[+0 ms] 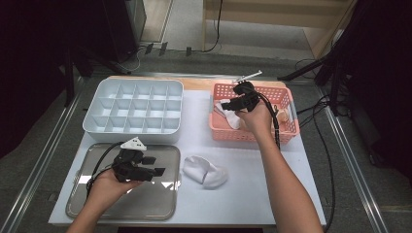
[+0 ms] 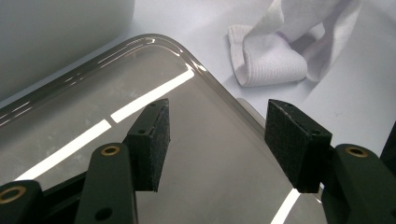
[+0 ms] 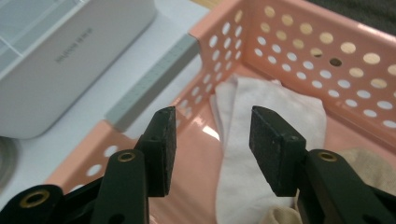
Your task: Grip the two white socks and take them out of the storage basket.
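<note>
My left gripper (image 1: 154,165) hovers open over the right part of a steel tray (image 1: 126,204), nothing between its pads (image 2: 152,140). A folded white sock (image 1: 206,171) lies on the white mat just right of the tray, and the left gripper view shows this sock (image 2: 271,65) beyond the tray's rounded corner (image 2: 187,56). My right gripper (image 1: 225,105) is open inside the pink perforated basket (image 1: 252,136), its jaws just above a flat white sock (image 3: 261,121) without touching it. A beige sock (image 3: 359,163) lies beside that one in the basket.
A white compartment organizer (image 1: 133,104) stands at the back left, close to the basket's left wall (image 3: 196,70). Cables trail from both grippers. Metal rails run along both sides of the table. Dark stands and cords sit on the floor behind.
</note>
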A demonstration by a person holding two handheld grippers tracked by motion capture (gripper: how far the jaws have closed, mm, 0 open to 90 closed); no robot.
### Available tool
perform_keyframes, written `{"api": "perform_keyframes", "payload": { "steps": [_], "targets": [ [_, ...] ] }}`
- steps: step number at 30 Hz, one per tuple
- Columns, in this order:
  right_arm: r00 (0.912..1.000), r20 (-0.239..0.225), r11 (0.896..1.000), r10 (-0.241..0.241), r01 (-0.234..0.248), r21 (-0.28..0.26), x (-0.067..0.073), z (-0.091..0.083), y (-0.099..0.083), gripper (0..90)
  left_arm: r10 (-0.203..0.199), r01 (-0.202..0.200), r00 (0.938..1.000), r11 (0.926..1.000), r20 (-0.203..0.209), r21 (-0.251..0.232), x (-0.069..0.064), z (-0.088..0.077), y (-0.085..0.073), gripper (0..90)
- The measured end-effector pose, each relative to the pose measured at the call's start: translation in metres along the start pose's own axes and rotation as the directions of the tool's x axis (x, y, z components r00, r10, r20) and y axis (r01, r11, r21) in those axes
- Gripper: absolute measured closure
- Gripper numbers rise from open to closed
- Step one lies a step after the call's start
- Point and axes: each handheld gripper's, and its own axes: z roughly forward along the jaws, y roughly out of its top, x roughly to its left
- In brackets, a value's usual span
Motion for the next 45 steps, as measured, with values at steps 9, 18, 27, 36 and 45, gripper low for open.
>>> {"api": "perform_keyframes", "payload": {
  "steps": [9, 18, 27, 36, 45],
  "targets": [
    [0.9997, 0.010, 0.999, 0.021, -0.021, 0.037, -0.011, 0.021, 0.002, 49.7, -0.001, 0.001, 1.0000, 1.0000, 0.006, -0.003, -0.001, 0.001, 0.000, 41.8],
    [0.9987, 0.020, 0.998, 0.047, -0.048, 0.044, -0.019, 0.042, 0.001, 49.7, 0.004, -0.004, 0.9999, 1.0000, 0.012, 0.002, -0.001, 0.001, 0.000, 41.9],
    [0.9971, 0.055, 0.994, 0.053, -0.058, 0.091, -0.026, 0.061, -0.007, 48.5, 0.000, 0.000, 0.9999, 1.0000, 0.013, -0.003, 0.000, 0.001, 0.000, 41.9],
    [0.9938, 0.111, 0.991, 0.002, -0.017, 0.136, -0.019, 0.071, -0.009, 52.8, 0.003, -0.003, 0.9999, 1.0000, 0.014, -0.002, -0.001, 0.001, 0.000, 42.0],
    [0.9903, 0.139, 0.987, 0.004, -0.026, 0.161, -0.017, 0.071, -0.009, 71.2, 0.005, -0.005, 0.9999, 1.0000, 0.011, 0.000, -0.001, 0.001, 0.000, 41.9]
  ]
}}
